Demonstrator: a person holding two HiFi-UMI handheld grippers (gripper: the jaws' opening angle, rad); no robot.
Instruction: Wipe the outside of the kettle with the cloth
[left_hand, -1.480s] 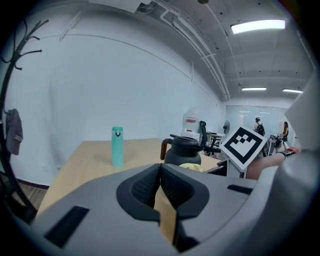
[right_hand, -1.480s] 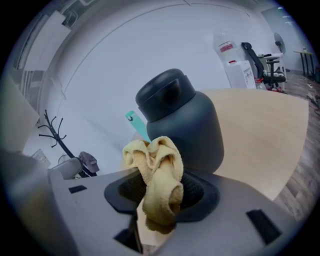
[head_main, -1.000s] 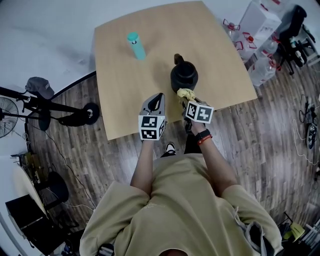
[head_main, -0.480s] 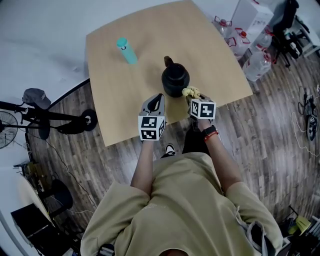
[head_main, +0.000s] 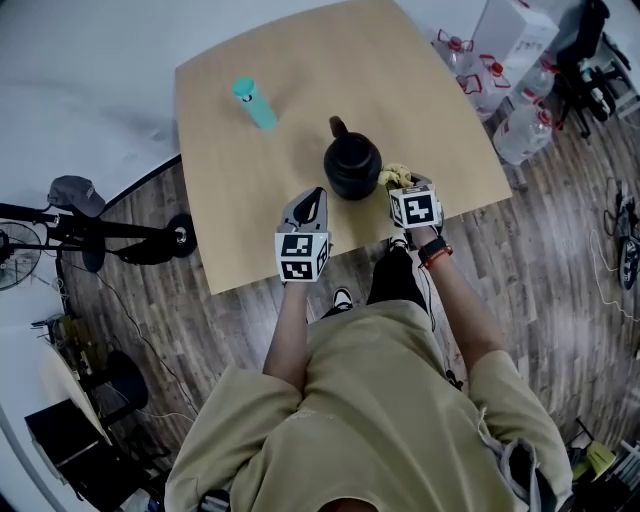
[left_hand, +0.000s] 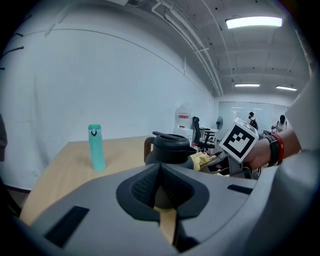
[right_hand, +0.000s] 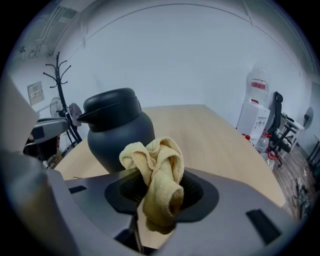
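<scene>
A black kettle (head_main: 352, 165) stands on the wooden table (head_main: 240, 200), its handle pointing away from me. My right gripper (head_main: 402, 188) is shut on a crumpled yellow cloth (head_main: 396, 177), which sits at the kettle's right side, close to its wall. In the right gripper view the cloth (right_hand: 158, 172) bulges out of the jaws in front of the kettle (right_hand: 118, 131); I cannot tell if they touch. My left gripper (head_main: 311, 206) hovers shut and empty to the kettle's near left. In the left gripper view the kettle (left_hand: 168, 150) is straight ahead, with the cloth (left_hand: 202, 159) to its right.
A teal bottle (head_main: 253, 102) stands upright at the table's far left. The table's near edge runs just below both grippers. Water jugs and white boxes (head_main: 518, 125) crowd the floor at the right. A fan base (head_main: 165, 240) and stands sit on the floor at the left.
My right gripper has carried the cloth from the kettle's near side round to its right side. The left gripper has stayed where it was.
</scene>
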